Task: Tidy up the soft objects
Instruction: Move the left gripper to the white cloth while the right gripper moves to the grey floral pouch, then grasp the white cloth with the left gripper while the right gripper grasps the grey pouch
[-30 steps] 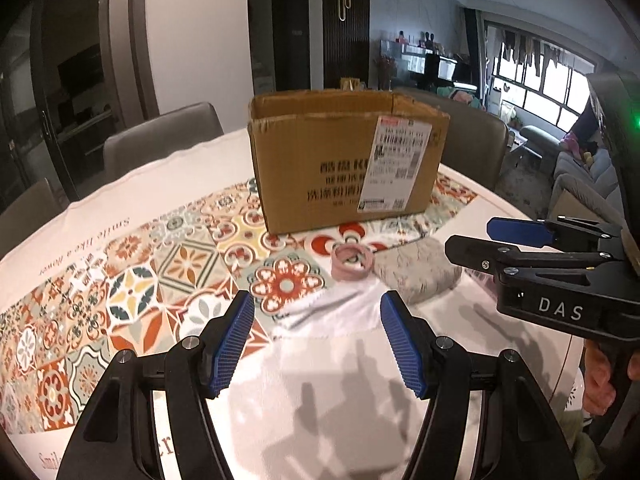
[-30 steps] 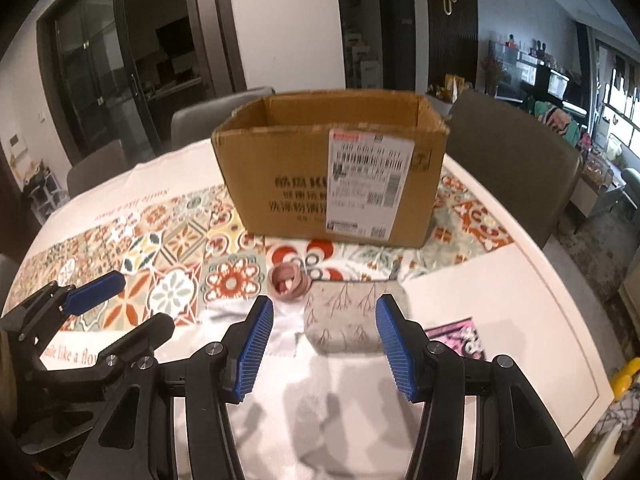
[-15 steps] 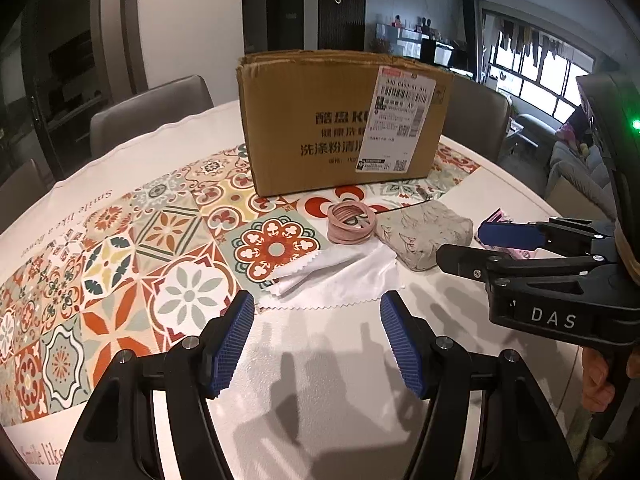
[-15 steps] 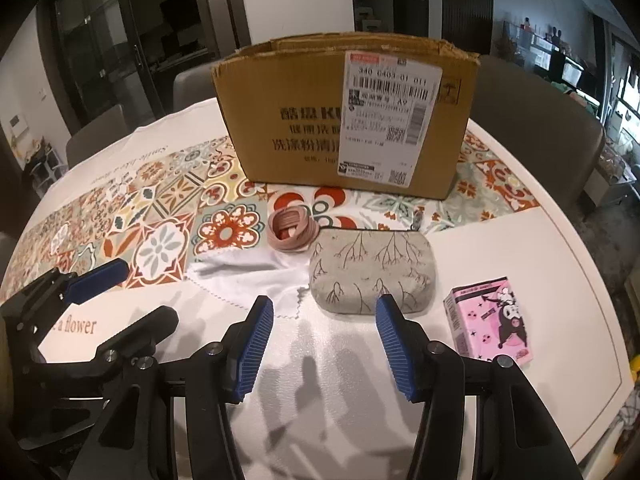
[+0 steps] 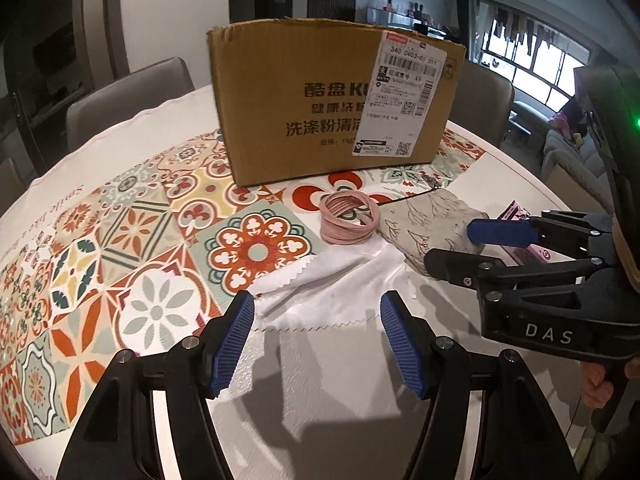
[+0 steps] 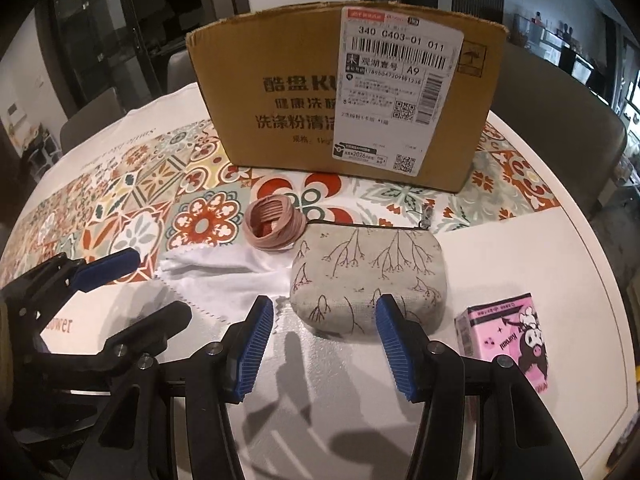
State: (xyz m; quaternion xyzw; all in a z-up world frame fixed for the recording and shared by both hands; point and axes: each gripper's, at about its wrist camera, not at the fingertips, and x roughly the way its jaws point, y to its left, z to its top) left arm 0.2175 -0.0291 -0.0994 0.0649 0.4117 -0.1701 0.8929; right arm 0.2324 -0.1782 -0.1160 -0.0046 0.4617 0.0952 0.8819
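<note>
White cloth (image 5: 332, 292), zigzag-edged and rumpled, lay on the table (image 5: 320, 380) just ahead of the left tongs (image 5: 317, 342). Those tongs stood apart and empty. Beyond the cloth sat a coil of pink bands (image 5: 347, 219), and behind that the cardboard box (image 5: 332, 104). Risk judged here: the cloth is thin and flat, so pads closing on it might skid off the table or pinch only a corner. Its far edge also looked tucked against the bands and could drag them. The right tongs (image 5: 460, 246) hung close at the right, so the two could knock together. The box's open top was not visible, so a drop would be blind.

From the right wrist, the right tongs (image 6: 325, 342) stood apart and empty, just short of the grey pouch (image 6: 368, 276). Only this view showed the pouch whole with its zip pull, and the pink tissue pack (image 6: 506, 334) beside it. The pouch looked wider than the gap; a grab might shove it away.
</note>
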